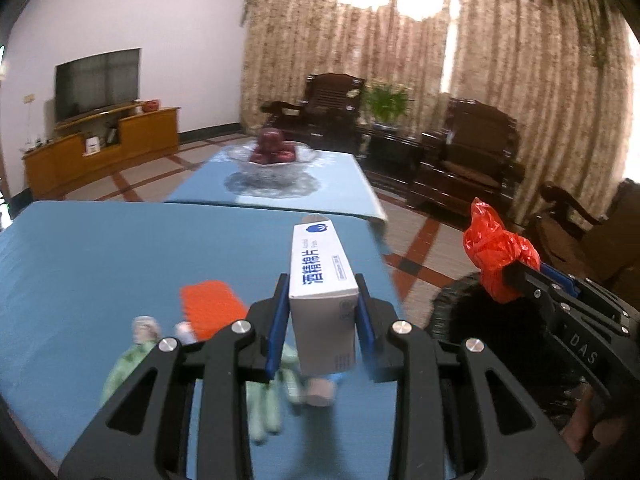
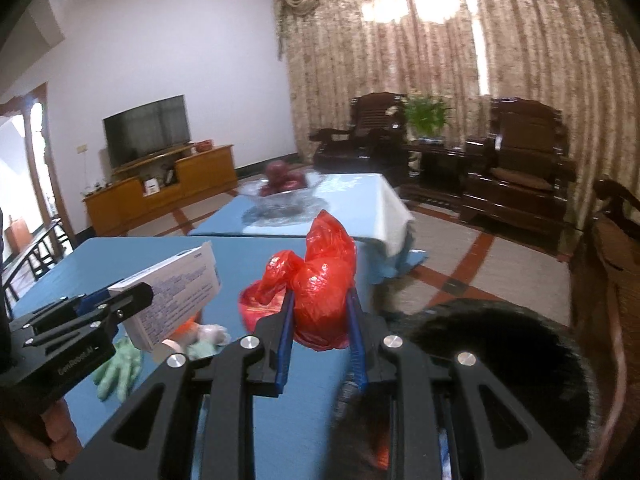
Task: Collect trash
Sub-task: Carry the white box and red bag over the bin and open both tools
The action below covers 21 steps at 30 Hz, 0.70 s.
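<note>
both grippers clamped: left gripper (image 1: 322, 320) on white box (image 1: 320, 276) at frame center, right gripper (image 2: 320, 336) on red bag (image 2: 320, 280) w/ black bin (image 2: 500, 360) lower right.

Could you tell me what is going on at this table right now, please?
A person is clearing trash with a handheld gripper in each hand. The left gripper is shut on a white cardboard box, and the right gripper is shut on a crumpled red plastic bag; both are lifted above the blue table. A green glove and an orange item lie on the table. A black bin stands beside the table.
</note>
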Tool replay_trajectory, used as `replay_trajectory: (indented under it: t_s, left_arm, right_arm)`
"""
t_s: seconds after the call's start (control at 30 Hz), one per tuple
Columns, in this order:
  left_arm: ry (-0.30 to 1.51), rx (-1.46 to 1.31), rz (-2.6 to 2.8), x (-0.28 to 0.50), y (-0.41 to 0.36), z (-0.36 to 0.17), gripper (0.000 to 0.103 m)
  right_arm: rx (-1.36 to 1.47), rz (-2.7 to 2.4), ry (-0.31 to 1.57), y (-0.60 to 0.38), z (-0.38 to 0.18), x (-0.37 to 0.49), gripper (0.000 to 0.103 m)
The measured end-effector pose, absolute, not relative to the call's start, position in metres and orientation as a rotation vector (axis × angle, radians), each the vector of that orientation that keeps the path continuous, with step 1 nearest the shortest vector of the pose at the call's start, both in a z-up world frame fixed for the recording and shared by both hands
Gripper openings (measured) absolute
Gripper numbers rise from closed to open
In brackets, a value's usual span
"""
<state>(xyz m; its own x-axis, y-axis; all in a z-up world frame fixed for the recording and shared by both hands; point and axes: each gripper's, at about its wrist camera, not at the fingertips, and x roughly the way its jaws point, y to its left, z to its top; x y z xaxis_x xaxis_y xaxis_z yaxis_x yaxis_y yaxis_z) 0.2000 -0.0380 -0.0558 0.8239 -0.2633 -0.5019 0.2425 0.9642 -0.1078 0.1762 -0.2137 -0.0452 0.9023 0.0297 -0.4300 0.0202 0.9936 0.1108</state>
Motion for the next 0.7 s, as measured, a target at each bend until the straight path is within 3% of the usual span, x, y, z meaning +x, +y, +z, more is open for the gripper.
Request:
replay_trajectory:
  t_s: [0.7]
  left_arm:
    - [0.619, -0.01, -0.583, 0.189, -0.194, -0.101, 0.03]
  right_arm:
    - [0.167, -0.291, 0.508, -0.347, -0.076, 0.127, 0.025]
